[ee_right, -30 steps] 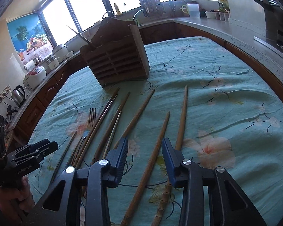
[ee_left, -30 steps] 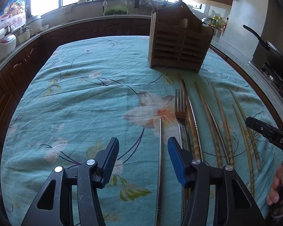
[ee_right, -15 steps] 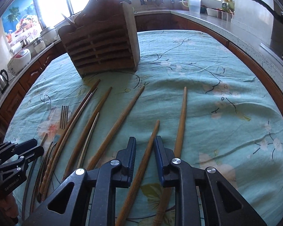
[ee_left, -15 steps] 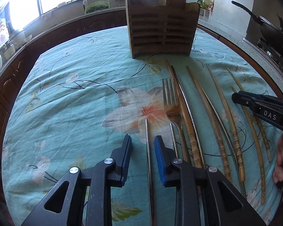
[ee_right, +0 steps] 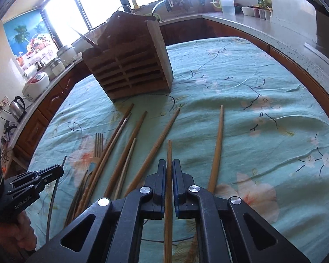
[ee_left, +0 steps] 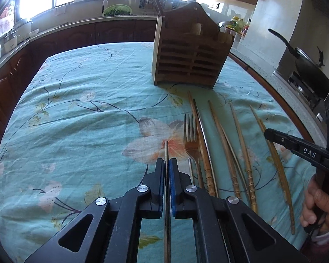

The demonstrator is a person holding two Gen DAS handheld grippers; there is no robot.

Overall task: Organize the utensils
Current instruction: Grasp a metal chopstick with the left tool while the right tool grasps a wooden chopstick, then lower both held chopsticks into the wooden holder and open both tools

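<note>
We had the left claw [ee_left: 167,164], its jaws just closed, clamped on a thin metal chopstick [ee_left: 166,149] whose tip poked out ahead. The right claw [ee_right: 169,166], also just closed, pinched a wooden chopstick [ee_right: 169,151]. Remaining utensils lay on the tabletop [ee_left: 87,114] between both claws and the wooden holder [ee_left: 190,59].

The white letters "DAS" are read on a black arm of the right claw [ee_left: 268,134], where it is seen at the right edge of the left wrist view. On the side of the left claw [ee_right: 60,171], as seen low on the left in the right wrist view, a pale print reading about "GenRobot.AI" is made out; its letters are small and partly blurred. No other text, number or sign can be read in either view.
</note>
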